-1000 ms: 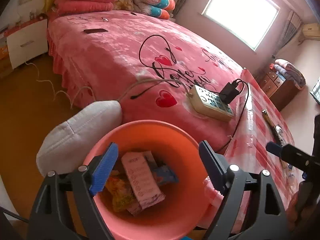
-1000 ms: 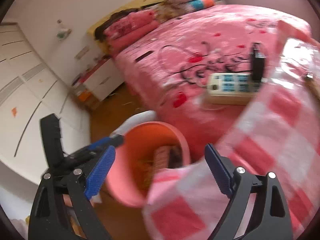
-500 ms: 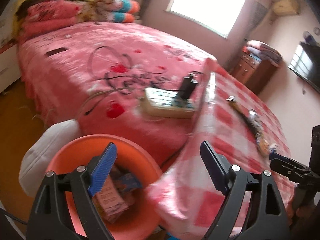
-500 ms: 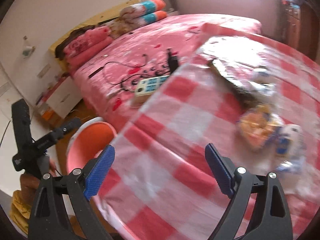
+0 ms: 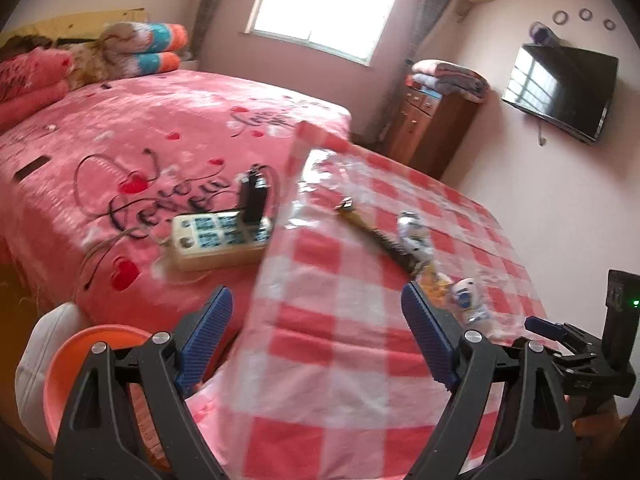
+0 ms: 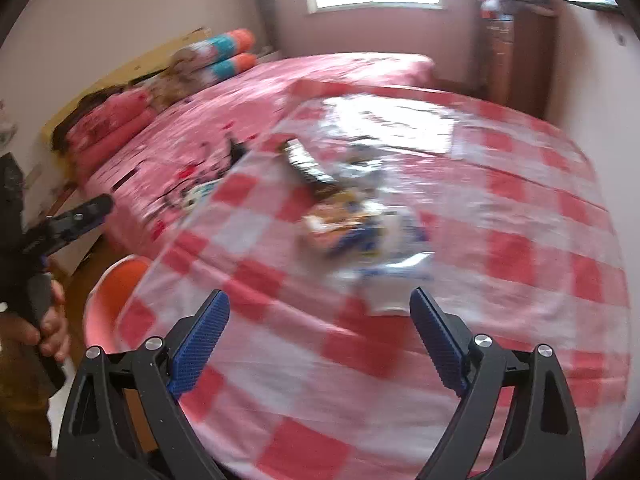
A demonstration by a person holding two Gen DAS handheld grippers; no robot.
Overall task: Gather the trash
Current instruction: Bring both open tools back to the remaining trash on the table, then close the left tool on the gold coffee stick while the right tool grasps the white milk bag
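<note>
Several wrappers lie on a red-and-white checked tablecloth point(image 5: 332, 280): a blue-white wrapper point(image 5: 414, 234), a dark strip point(image 5: 384, 240), an orange packet point(image 5: 434, 280) and a small blue-white wrapper point(image 5: 466, 298). In the right wrist view they form a blurred pile point(image 6: 360, 232). An orange bin point(image 5: 76, 356) stands on the floor at lower left; it also shows in the right wrist view point(image 6: 116, 292). My left gripper point(image 5: 316, 340) is open and empty over the table's near edge. My right gripper point(image 6: 318, 338) is open and empty, just short of the pile.
A power strip point(image 5: 218, 236) with a black adapter point(image 5: 254, 196) lies on the pink bed point(image 5: 140, 140) left of the table. A white cushion point(image 5: 36, 344) sits beside the bin. A wooden cabinet point(image 5: 432, 128) and a wall TV point(image 5: 560, 92) stand behind.
Both grippers have swung from above the orange bin up and right toward the checked table. The wrappers have come into view and closer. Both stay open and empty.
</note>
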